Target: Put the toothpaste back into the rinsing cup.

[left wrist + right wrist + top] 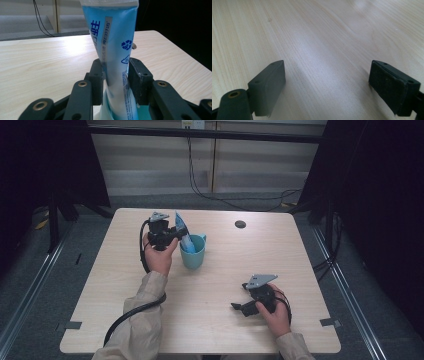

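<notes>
1. Pale wood-grain table [210, 320] stands before dark curtains and a panelled wall; a small dark round fitting [240, 224] sits on the top toward 1 o'clock from centre.
2. Left gripper [176, 234], at about 11 o'clock from table centre, has its jaws clamped narrow on a blue-and-white toothpaste tube [112, 50], gripping it mid-body.
3. Toothpaste tube stands nearly upright, crimped end up, its lower end inside the teal cup [193, 251]. I cannot tell whether it rests on the cup bottom.
4. Teal cup stands upright just right of the left gripper; apart from the tube, its contents are not visible.
5. Right gripper [236, 306] rests low at 5 o'clock, well apart from the cup, jaws spread wide over bare table, holding nothing.
6. Judgement: placement of the tube in the cup appears nearly complete; release and withdrawal of the left gripper remain.
</notes>
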